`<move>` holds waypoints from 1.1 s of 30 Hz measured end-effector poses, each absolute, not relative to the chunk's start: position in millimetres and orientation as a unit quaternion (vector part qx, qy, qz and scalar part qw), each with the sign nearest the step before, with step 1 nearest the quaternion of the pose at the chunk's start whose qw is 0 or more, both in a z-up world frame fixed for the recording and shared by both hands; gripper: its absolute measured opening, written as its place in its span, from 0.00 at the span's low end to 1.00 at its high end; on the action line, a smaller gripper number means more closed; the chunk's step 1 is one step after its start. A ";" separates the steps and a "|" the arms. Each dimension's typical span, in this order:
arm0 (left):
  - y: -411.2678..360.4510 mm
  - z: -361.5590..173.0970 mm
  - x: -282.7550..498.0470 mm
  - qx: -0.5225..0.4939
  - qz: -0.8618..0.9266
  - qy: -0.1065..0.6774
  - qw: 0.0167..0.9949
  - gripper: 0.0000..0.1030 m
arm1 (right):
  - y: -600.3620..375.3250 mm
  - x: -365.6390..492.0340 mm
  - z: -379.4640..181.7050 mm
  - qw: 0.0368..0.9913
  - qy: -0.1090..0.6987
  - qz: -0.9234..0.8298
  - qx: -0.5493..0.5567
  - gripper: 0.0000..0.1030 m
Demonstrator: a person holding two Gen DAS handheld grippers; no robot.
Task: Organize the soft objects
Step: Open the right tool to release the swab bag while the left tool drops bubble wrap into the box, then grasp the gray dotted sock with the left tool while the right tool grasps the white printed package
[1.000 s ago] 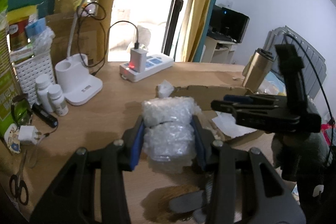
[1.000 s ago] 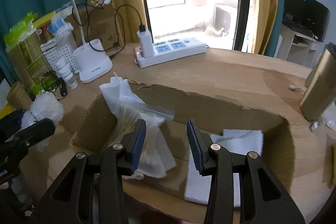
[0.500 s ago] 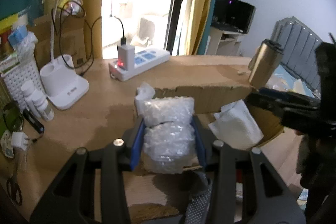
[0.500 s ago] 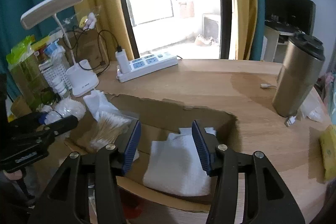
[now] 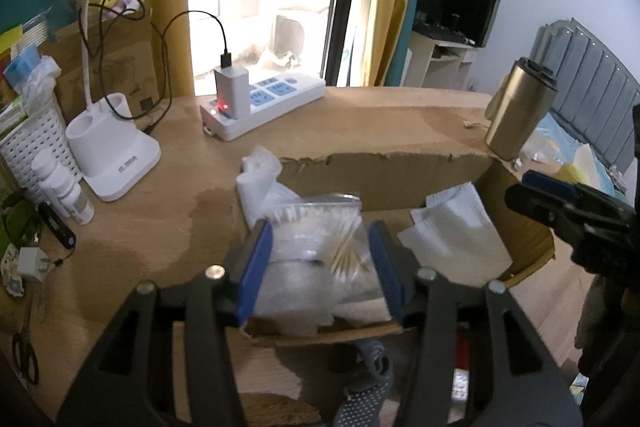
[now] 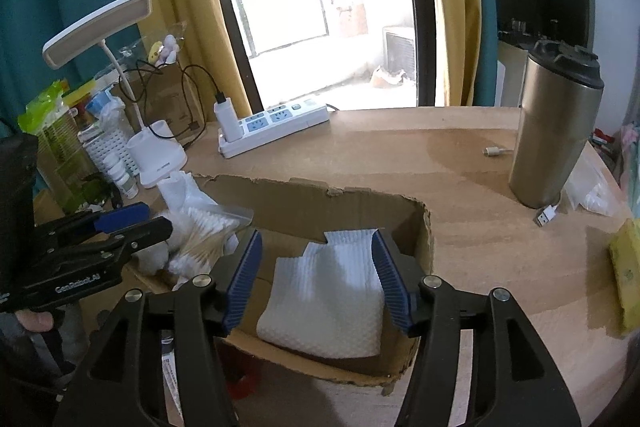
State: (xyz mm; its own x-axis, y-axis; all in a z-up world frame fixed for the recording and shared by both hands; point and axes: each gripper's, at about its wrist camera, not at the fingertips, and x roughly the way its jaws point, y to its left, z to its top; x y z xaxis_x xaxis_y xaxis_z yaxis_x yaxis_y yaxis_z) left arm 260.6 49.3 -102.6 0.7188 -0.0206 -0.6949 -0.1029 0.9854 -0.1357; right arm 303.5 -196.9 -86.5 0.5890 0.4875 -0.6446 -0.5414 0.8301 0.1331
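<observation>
Two tongs, both let go. My left tongs (image 5: 320,263) just opened around the bubble wrap (image 5: 304,279), low middle, in the box (image 5: 400,171). I should lift straight out. My right tongs (image 6: 318,279), also just opening, hold nothing.

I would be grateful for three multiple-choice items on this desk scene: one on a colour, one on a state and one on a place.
1. What colour is the desk lamp?
A. black
B. white
C. red

2. How does the tumbler stand?
A. on its side, lid off
B. upside down
C. upright, lid on

3. Where is the folded towel?
A. inside the cardboard box
B. draped over the desk lamp
C. under the tumbler

Answers:
1 B: its head, neck and base are all white.
2 C: it stands on its base on the table with the dark lid on top.
3 A: the box walls surround it on the box floor.
</observation>
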 end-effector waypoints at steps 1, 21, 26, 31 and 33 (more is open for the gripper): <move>48.6 -102.5 260.7 -0.083 0.023 0.375 0.923 0.51 | -198.1 302.5 -86.6 0.890 0.350 0.290 -0.039 0.59; 53.9 -81.2 212.4 -0.095 0.013 0.337 0.937 0.67 | -192.8 258.7 -73.2 0.895 0.332 0.295 -0.047 0.62; 56.0 -79.6 195.7 -0.106 0.002 0.328 0.939 0.75 | -188.8 245.2 -72.4 0.895 0.330 0.295 -0.051 0.62; 55.7 -80.0 183.5 -0.107 -0.003 0.325 0.940 0.75 | -186.4 233.6 -72.0 0.895 0.328 0.296 -0.056 0.62; 55.3 -80.2 178.2 -0.108 -0.005 0.323 0.940 0.75 | -185.6 228.7 -72.4 0.895 0.328 0.296 -0.058 0.62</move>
State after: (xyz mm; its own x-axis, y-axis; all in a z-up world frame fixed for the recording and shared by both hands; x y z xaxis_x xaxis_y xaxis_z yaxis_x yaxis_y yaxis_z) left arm 178.2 55.3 -80.2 0.7915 -0.0796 -0.6059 -0.0593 0.9768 -0.2058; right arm 228.7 -185.6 -72.4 0.6096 0.4928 -0.6209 -0.5687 0.8176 0.0905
